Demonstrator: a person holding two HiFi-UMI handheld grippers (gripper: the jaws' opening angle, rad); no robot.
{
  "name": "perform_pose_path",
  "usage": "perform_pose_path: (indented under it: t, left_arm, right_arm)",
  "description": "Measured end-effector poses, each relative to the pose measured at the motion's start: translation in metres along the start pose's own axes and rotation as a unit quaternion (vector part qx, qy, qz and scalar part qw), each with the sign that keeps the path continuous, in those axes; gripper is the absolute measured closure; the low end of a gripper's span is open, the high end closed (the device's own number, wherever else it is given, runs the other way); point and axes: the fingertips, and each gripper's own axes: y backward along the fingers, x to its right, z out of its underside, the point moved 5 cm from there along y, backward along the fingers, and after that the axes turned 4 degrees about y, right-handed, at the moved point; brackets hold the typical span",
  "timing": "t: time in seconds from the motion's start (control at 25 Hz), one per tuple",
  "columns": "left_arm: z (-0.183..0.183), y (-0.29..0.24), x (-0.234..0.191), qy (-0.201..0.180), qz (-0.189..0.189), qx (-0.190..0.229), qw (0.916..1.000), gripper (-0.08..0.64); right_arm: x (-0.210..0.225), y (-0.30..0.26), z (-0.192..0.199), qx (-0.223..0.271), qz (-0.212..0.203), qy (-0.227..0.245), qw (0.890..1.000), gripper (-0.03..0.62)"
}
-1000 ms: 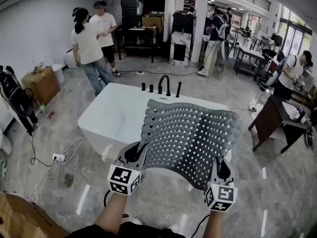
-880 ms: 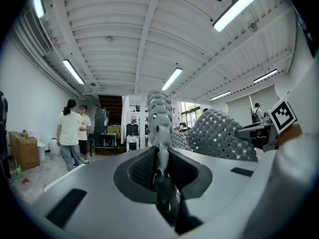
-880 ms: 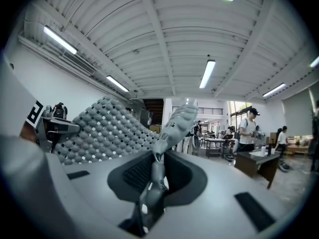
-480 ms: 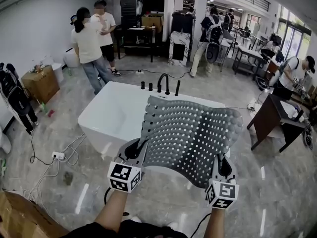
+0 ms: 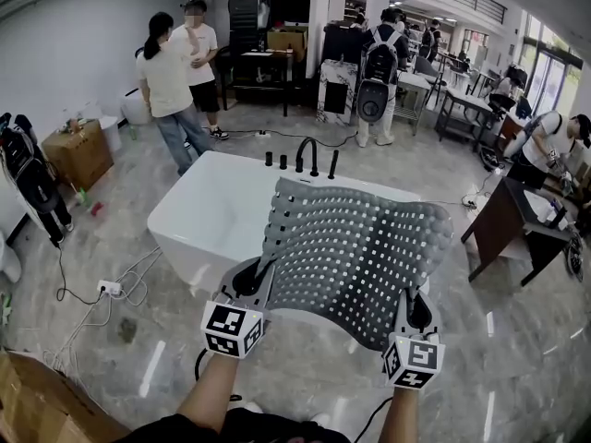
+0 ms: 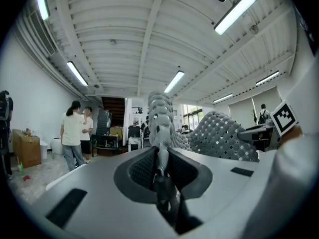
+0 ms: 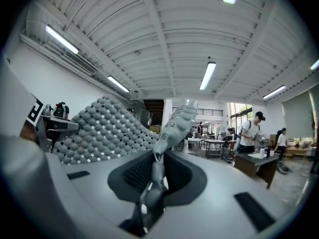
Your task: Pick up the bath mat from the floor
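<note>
A grey perforated bath mat (image 5: 355, 258) with rows of small knobs hangs spread in the air between my two grippers, off the floor and in front of a white bathtub (image 5: 208, 215). My left gripper (image 5: 256, 281) is shut on the mat's near left corner; in the left gripper view the mat edge (image 6: 160, 128) stands pinched between the jaws. My right gripper (image 5: 413, 310) is shut on the near right corner, and the right gripper view shows the mat's edge (image 7: 172, 126) rising from the jaws. The mat sags a little in the middle.
Black taps (image 5: 306, 157) stand on the tub's far rim. Two people (image 5: 171, 81) talk at the back left; others stand farther back. A dark table (image 5: 512, 224) is at the right, a cardboard box (image 5: 78, 155) and a power strip (image 5: 109, 292) at the left.
The mat and both grippers have kept still. A person with a backpack has walked left across the far side of the room.
</note>
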Motion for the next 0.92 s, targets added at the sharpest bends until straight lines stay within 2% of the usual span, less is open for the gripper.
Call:
perform_pose_path:
  t: [0.52,0.92]
  left_arm:
    - [0.003,0.002,-0.005,-0.002,-0.015,0.001,0.9999,0.505]
    - [-0.007,0.009,-0.007,0.005,-0.019,0.013,0.9997,0.505]
  right_arm:
    - [0.001,0.003,0.011,-0.009,0.004,-0.009,1.000,0.525]
    - [0.000,0.008,0.005,-0.006,0.008,-0.011,1.000,0.525]
